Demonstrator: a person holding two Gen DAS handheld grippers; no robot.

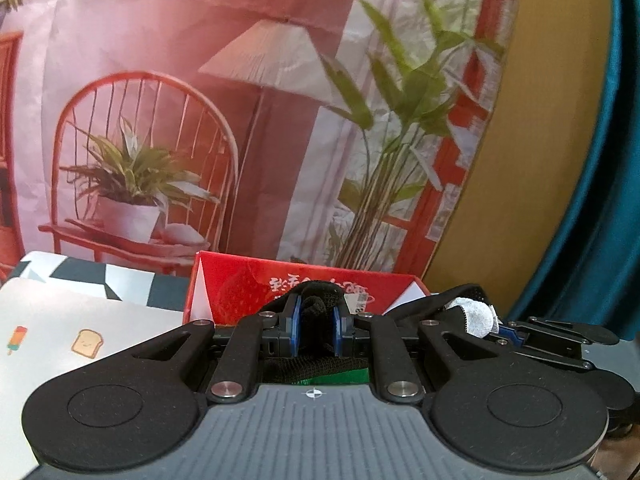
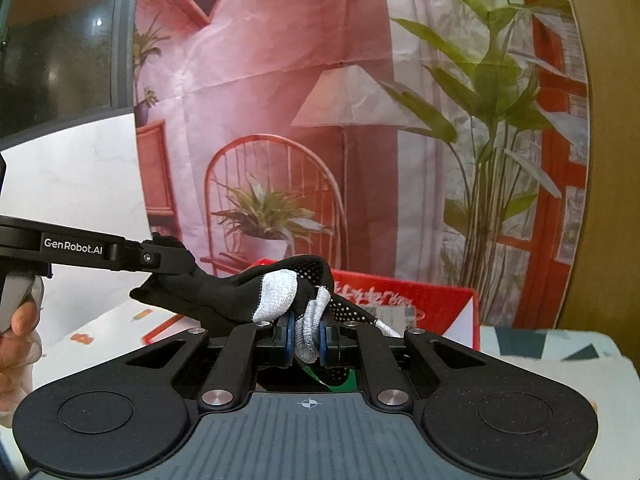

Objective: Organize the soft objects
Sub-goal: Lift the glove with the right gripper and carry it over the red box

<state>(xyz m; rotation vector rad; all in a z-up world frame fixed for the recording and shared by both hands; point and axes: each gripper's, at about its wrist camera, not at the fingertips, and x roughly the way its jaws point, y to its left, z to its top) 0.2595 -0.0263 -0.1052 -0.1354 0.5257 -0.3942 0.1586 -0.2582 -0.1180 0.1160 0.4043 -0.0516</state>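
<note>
A black sock with a grey heel and toe [image 2: 276, 292] hangs stretched between my two grippers, just above a red open box [image 2: 420, 300]. My left gripper [image 1: 316, 328] is shut on the sock's black end [image 1: 316, 308]. My right gripper [image 2: 307, 338] is shut on the grey end [image 2: 312, 328]. The left gripper also shows at the left of the right wrist view [image 2: 160, 262], and the right gripper shows at the right of the left wrist view [image 1: 516, 330]. The red box [image 1: 240, 284] lies right behind the fingers.
A printed backdrop with a red chair, a lamp and plants [image 1: 180, 120] stands close behind the box. The table has a white cloth with small prints [image 1: 60, 332] and a dark geometric cloth [image 1: 100, 280]. A teal curtain [image 1: 600, 160] is at the right.
</note>
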